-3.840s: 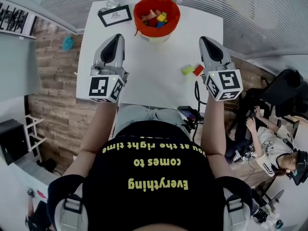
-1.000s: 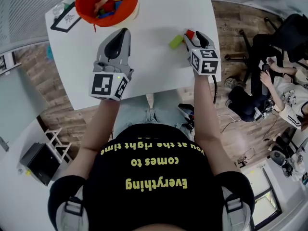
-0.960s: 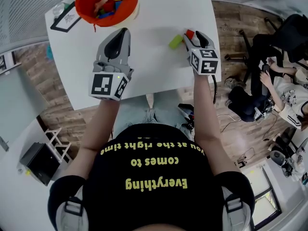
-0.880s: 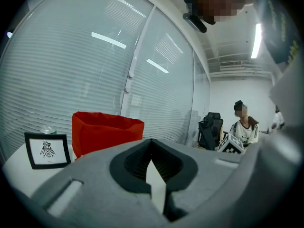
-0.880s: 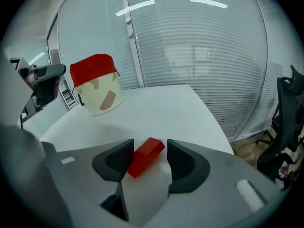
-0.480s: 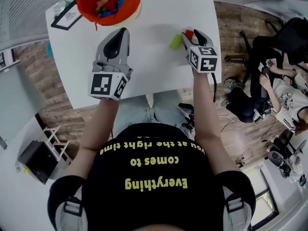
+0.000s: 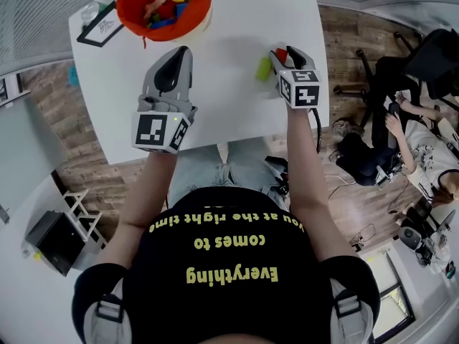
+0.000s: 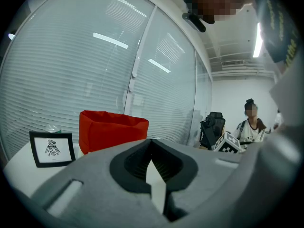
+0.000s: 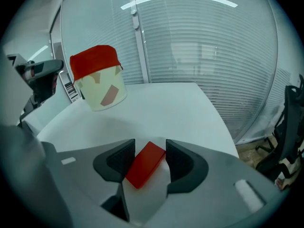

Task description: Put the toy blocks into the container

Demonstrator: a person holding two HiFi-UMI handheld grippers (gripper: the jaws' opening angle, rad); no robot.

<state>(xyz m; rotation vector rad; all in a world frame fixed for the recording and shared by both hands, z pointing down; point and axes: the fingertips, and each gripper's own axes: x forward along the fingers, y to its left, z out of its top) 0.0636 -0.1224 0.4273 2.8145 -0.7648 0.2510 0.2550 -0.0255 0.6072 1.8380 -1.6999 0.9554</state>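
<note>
A red block [image 9: 145, 164] lies slantwise on the white table [image 7: 229, 99] between the jaws of my right gripper [image 9: 148, 158]. The jaws are closing on it, their pads right at its sides. In the head view that gripper [image 7: 285, 54] stands at the table's right side over the red block [image 7: 282, 54], and a green block [image 7: 264, 68] lies just left of it. The red container [image 7: 163, 6], with several coloured blocks in it, stands at the far left corner. My left gripper [image 7: 179, 52] hovers over mid-table, jaws together and empty.
A small framed picture [image 7: 104, 29] stands left of the container, with a glass jar behind it. The table's right edge runs close to my right gripper. Seated people and office chairs [image 7: 423, 56] are on the floor to the right. Glass walls with blinds lie behind.
Since about four seconds ago my right gripper has moved forward and down onto the red block. Over the last second it shifted slightly and the jaws narrowed on the block. The left gripper stayed put.
</note>
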